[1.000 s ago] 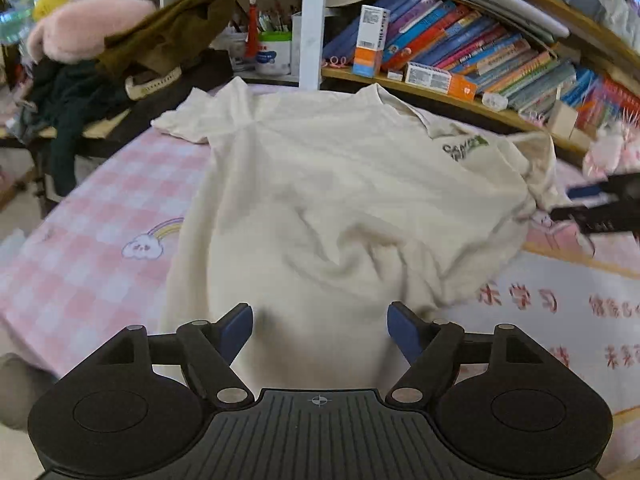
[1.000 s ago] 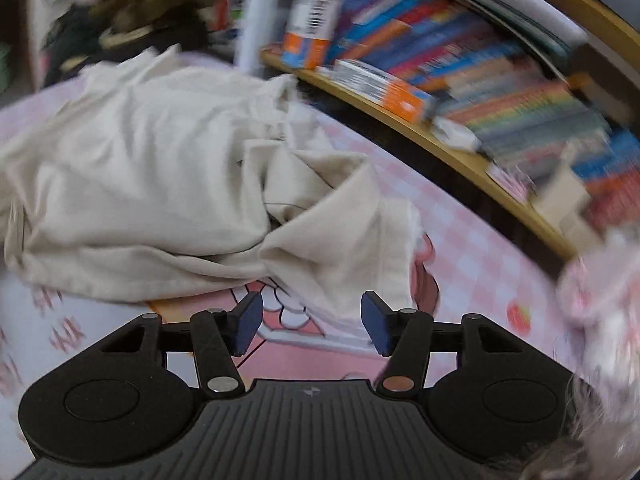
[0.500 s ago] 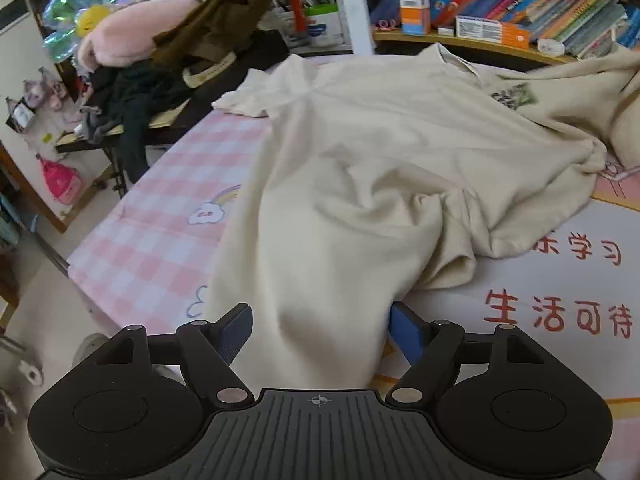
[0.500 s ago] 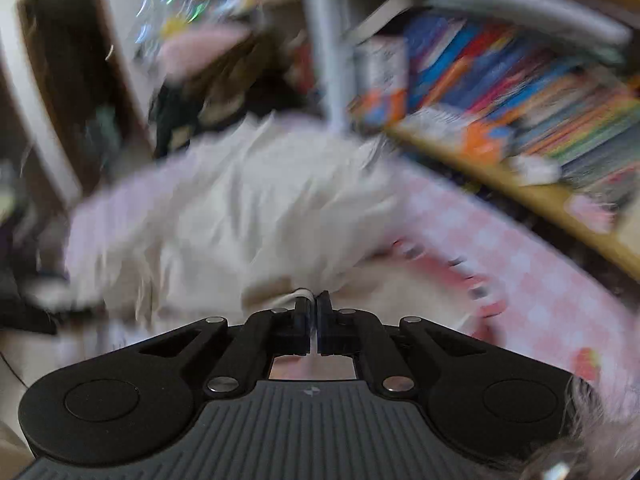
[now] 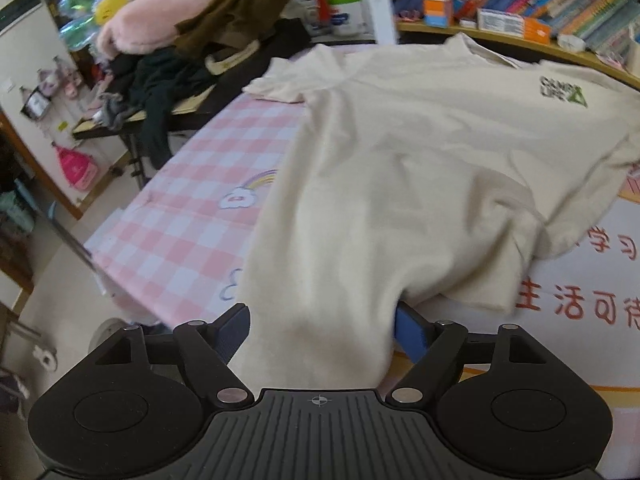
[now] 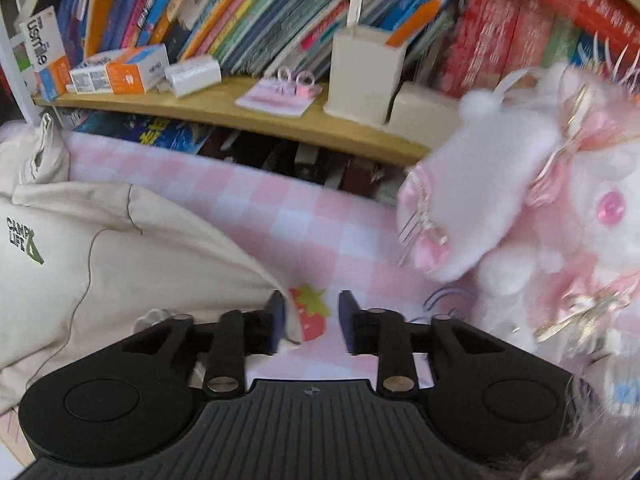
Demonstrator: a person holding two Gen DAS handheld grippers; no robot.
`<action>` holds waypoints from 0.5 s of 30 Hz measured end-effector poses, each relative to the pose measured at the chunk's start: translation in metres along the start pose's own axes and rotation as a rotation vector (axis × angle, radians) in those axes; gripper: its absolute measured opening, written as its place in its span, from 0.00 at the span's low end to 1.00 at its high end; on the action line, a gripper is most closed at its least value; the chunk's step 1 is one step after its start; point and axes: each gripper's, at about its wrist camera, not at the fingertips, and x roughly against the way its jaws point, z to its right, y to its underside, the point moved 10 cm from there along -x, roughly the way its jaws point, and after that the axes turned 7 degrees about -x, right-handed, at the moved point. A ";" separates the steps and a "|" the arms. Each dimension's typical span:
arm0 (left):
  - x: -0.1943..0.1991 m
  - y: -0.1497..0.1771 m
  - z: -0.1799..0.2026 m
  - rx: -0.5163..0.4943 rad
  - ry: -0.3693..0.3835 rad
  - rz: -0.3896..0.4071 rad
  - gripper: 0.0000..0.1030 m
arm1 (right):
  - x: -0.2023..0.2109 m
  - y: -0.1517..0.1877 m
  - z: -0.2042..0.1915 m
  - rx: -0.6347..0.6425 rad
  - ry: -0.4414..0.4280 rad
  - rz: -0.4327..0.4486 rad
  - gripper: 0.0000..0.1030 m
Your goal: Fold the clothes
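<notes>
Table's left edge: the pink checked tablecloth [image 5: 188, 200] ended close beside the cream T-shirt [image 5: 420, 160], floor beyond
Left gripper [image 5: 320, 332]: fingers spread wide, the shirt's lower part draped between them and over the near edge; whether the pads touched cloth could not be told
T-shirt position: lay spread on the table, collar toward the bookshelf [image 6: 248, 112], "CAMP LIFE" print [image 5: 562, 92] facing up, a rumpled bunch near the printed mat [image 5: 580, 300]
Right gripper [image 6: 310, 322]: fingers parted, the shirt's sleeve edge [image 6: 276, 288] just against the left finger, not pinched
Right side: the pink plush toy [image 6: 520, 208] sat near the gripper, crowding it
Risk, left: with the hem hanging off the edge, a loose grasp would likely have let the cloth slide floorward
Risk, right: a wide swing could have knocked the plush or the boxes on the shelf
Open room: bare checked cloth between sleeve and plush; more on the table's left strip
</notes>
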 end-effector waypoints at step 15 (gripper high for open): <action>0.018 -0.005 0.003 -0.003 -0.042 0.000 0.78 | -0.020 -0.032 -0.166 0.637 -0.277 0.022 0.47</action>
